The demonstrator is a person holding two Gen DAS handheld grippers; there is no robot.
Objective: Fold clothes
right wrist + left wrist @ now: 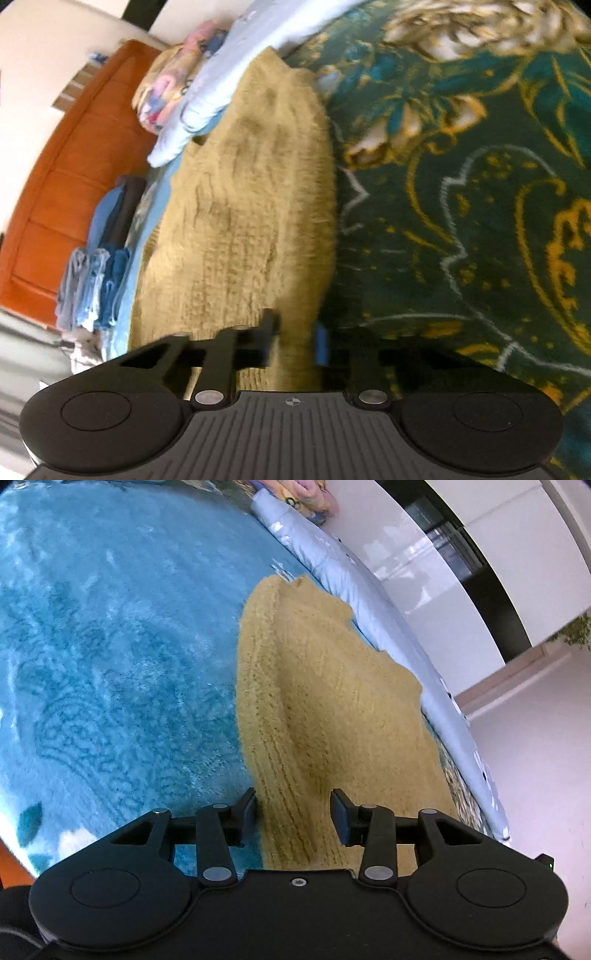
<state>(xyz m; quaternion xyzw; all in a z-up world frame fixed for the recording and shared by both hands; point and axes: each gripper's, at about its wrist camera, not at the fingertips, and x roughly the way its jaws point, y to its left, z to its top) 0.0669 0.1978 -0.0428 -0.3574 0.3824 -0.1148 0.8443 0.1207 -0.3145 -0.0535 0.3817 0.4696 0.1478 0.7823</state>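
A mustard-yellow knitted sweater (325,686) lies stretched out on a bed, near the bed's edge. In the left wrist view my left gripper (293,814) has its jaws apart around a raised fold of the sweater, with gaps beside the fabric. In the right wrist view the same sweater (251,206) runs away from the camera. My right gripper (295,338) has its jaws set close on either side of a ridge of the knit, and the view is blurred there.
A blue fleece blanket (110,646) covers the bed on the left; a dark green floral blanket (461,192) lies to the right. A pale blue quilt (369,602) runs along the bed edge. Folded blue clothes (96,280) sit by an orange headboard (74,166).
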